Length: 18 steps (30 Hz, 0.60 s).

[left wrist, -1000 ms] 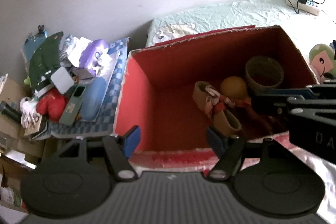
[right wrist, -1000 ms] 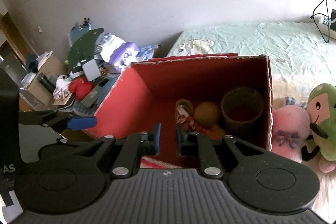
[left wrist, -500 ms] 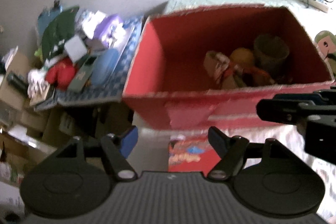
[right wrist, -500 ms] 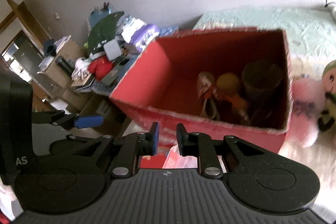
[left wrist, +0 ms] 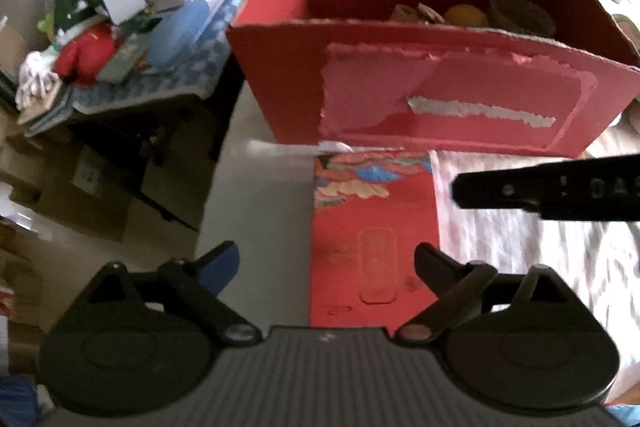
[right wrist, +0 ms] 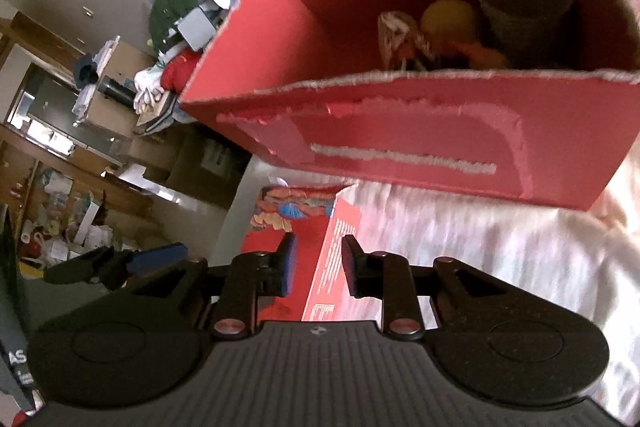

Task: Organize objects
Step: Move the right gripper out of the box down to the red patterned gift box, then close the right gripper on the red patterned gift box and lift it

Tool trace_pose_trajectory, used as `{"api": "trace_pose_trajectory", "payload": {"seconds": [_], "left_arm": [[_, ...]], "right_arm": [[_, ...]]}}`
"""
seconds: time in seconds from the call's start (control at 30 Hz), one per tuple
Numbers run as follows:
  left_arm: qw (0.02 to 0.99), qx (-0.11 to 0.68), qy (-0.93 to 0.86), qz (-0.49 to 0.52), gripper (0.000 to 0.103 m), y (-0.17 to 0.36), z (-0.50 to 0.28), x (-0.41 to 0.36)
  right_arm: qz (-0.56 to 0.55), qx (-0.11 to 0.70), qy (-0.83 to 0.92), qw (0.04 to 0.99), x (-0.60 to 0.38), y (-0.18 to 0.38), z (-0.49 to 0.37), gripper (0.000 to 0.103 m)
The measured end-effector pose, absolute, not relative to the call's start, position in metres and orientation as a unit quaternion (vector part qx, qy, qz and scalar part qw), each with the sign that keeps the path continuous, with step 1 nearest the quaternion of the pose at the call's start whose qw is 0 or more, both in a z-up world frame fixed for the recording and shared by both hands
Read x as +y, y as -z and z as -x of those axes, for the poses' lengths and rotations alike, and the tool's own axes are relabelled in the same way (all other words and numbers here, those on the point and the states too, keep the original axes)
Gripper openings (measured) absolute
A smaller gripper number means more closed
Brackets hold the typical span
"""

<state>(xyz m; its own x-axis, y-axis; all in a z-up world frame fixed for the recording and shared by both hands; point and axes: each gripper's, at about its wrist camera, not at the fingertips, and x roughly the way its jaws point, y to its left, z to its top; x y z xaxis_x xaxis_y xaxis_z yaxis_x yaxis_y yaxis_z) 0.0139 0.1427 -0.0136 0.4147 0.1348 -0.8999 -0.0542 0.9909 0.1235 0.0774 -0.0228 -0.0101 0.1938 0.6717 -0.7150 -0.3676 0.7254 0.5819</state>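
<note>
Room: pale wall, bed with light patterned cover (left wrist: pixel 540 247), cluttered side surface (left wrist: pixel 120 27) at left. On the bed: one open red cardboard box (left wrist: pixel 440 99), holding one orange ball (right wrist: pixel 448 17), one dark woven cup (right wrist: pixel 524 7), and one or more small items, not identifiable. One flat red printed box (left wrist: pixel 372 227) lies at the bed's edge, before it. Left gripper (left wrist: pixel 326 263): jaws spread wide, empty, over the flat box. Right gripper (right wrist: pixel 318 263): jaws narrowly parted, empty, straddling the flat box's corner without contact.
</note>
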Motion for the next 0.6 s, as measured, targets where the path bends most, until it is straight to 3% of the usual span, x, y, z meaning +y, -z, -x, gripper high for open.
{"api": "trace_pose_trajectory", "payload": {"seconds": [0.1,0.2,0.47,0.6], "left_arm": [[0.836,0.546,-0.046,-0.021,0.097,0.022,-0.014,0.145],[0.832,0.553,-0.035,-0.002,0.101,0.031,-0.014,0.147],[0.830,0.558,-0.009,0.025,0.102,0.037,-0.019,0.152],[0.821,0.570,-0.004,0.014,0.092,0.048,-0.022,0.147]], "right_arm": [[-0.148,0.543,-0.339,0.754,-0.021,0.016,-0.077,0.037],[-0.155,0.552,-0.339,0.746,-0.017,0.020,-0.078,0.037],[-0.146,0.570,-0.344,0.732,-0.001,0.034,-0.080,0.041],[-0.140,0.570,-0.345,0.733,0.003,0.037,-0.081,0.046]]}}
